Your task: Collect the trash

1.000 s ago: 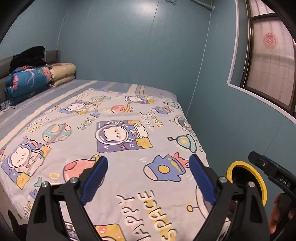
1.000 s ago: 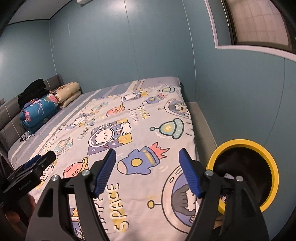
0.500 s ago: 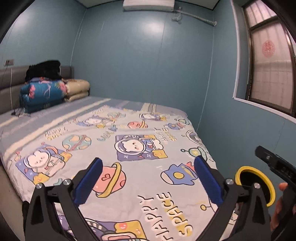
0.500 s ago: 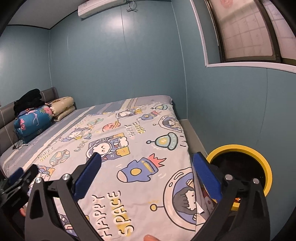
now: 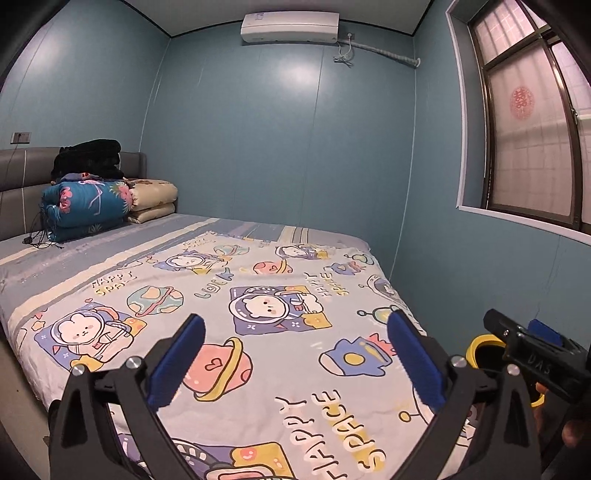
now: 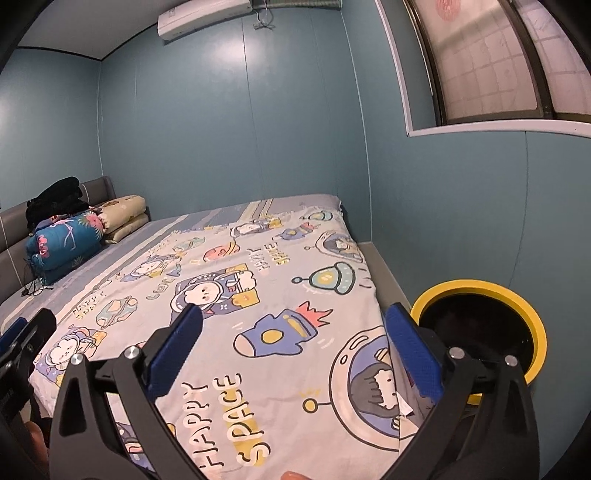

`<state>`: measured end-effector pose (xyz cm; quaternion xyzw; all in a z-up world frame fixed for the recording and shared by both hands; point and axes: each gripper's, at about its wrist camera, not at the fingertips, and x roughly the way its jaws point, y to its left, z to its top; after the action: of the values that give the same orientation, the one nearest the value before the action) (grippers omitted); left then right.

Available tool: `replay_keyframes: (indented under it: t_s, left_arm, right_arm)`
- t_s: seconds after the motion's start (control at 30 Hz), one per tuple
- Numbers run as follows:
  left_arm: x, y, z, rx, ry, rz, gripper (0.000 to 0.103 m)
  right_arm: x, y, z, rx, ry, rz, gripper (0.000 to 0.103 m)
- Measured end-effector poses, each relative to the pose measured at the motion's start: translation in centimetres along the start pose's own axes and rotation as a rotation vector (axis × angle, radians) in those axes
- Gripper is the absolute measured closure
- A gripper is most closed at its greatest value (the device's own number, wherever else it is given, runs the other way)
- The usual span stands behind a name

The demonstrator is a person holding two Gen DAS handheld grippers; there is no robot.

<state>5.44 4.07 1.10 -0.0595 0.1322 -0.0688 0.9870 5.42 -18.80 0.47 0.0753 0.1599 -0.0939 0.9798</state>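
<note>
A bin with a yellow rim [image 6: 480, 291] and dark inside stands on the floor between the bed and the right wall; it also shows in the left wrist view [image 5: 480, 341], partly hidden by the right gripper's body. My left gripper [image 5: 295, 332] is open and empty above the foot of the bed. My right gripper [image 6: 295, 328] is open and empty above the bed's right corner, left of the bin. No loose trash shows on the bed.
The bed [image 5: 258, 295] has a cartoon "Happy Space" cover. Folded quilts and pillows [image 5: 88, 203] are stacked at the grey headboard, with a black cable beside them. Blue walls, a window [image 5: 532, 147] on the right, an air conditioner [image 5: 290, 27] high up.
Both grippers have tilted upward and pulled back from the bed, so more wall, ceiling and the air conditioner show. Both stay open and empty.
</note>
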Motion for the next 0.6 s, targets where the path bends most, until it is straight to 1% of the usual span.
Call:
replay_keyframes:
  t_s: [0.1,0.37,0.6]
  left_arm:
    - [0.0,0.0,-0.3,-0.006,0.010,-0.009,0.008]
    - [0.0,0.1,-0.5,-0.018,0.013,-0.021,0.008]
    - [0.0,0.2,-0.7,-0.021,0.018,-0.027,0.008]
  right_arm:
    - [0.0,0.0,-0.2,0.001,-0.007,-0.003,0.008]
    - [0.8,-0.5,-0.6,0.029,0.025,-0.006,0.008]
    - [0.9,-0.8,-0.7,0.043,0.031,-0.006,0.008]
